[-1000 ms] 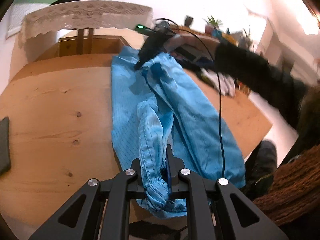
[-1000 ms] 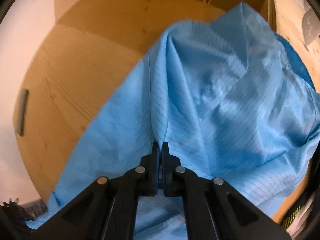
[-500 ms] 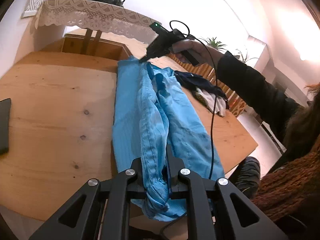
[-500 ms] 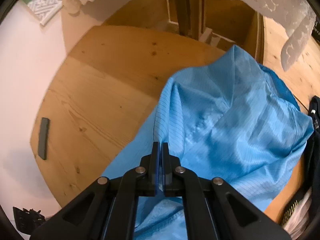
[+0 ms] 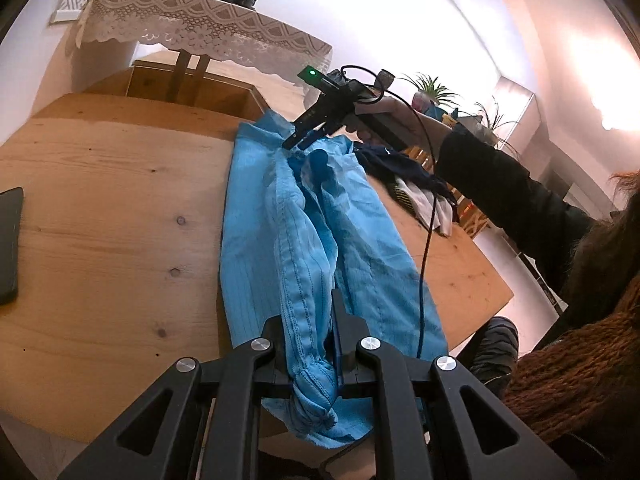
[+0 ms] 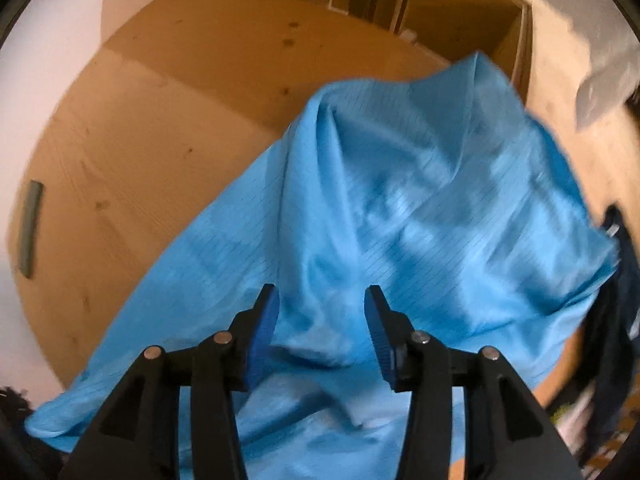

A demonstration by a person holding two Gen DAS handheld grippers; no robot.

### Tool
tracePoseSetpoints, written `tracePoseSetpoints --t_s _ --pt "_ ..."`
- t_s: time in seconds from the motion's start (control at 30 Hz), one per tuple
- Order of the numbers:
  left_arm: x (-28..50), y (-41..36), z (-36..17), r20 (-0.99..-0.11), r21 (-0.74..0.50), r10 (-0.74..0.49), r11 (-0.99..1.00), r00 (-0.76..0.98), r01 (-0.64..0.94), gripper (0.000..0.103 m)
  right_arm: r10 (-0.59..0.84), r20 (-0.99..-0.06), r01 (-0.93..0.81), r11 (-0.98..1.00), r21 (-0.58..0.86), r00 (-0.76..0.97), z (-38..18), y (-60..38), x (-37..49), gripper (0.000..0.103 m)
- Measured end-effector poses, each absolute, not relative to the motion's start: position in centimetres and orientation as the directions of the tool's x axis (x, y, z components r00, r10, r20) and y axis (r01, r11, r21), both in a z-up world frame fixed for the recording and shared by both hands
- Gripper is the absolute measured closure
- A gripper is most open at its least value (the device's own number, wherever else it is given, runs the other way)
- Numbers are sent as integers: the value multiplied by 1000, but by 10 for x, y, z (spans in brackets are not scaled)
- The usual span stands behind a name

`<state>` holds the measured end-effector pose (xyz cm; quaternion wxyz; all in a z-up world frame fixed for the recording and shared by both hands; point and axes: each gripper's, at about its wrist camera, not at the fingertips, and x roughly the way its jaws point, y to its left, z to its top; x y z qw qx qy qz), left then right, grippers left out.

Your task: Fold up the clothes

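Observation:
A light blue garment [image 5: 276, 216] lies lengthwise along the wooden table [image 5: 100, 208], bunched into ridges down its middle. My left gripper [image 5: 312, 344] is shut on a stitched hem bunch at the near end, by the table's front edge. At the far end my right gripper [image 5: 298, 142] hovers just over the cloth, held by a hand in a dark sleeve. In the right wrist view the right gripper [image 6: 320, 308] points down at the blue garment [image 6: 420, 208]; its jaws are opening, and the cloth lies below them, no longer pinched.
A dark flat object [image 5: 10, 244] lies at the table's left edge. A heap of dark and white clothes [image 5: 412, 184] sits at the right. Beyond stands a side table with a lace cloth [image 5: 200, 32]. A black cable [image 5: 424, 240] hangs over the garment.
The right gripper, shut on a fold of the blue cloth before, has parted its jaws and let the fold drop. The left gripper keeps its grip on the hem.

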<state>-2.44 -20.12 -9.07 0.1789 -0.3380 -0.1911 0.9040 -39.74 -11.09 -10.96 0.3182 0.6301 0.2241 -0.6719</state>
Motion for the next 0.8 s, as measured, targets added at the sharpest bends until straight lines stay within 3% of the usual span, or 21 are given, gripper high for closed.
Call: tracePoseSetpoints --t_s 0.27,0.3,0.33,0.4,0.53,0.8 --pt "-24 -197 -95 -555 -461 459 -864 -694 -203 91 -141 -987 705 -692 156 79 -150 -109 -389 57" --pt "-24 -197 -95 -558 -456 458 -866 -693 -205 91 -162 -983 702 -690 176 87 -152 -109 -388 62" --pt "-23 -197 -95 -556 -456 457 -866 -694 -205 91 -199 -974 700 -680 220 113 -150 -109 -388 98" --pt "-21 -200 -94 -550 -459 457 -865 -699 -205 91 -317 -935 651 -678 341 159 -138 -107 -394 100" --pt "-18 -206 -93 -534 -474 462 -857 -708 -201 91 -473 -873 619 -652 439 121 -103 -102 -406 100" --pt "-20 -201 -87 -516 -475 489 -847 -703 -240 91 -502 -865 605 -687 402 5 -56 -74 -417 101"
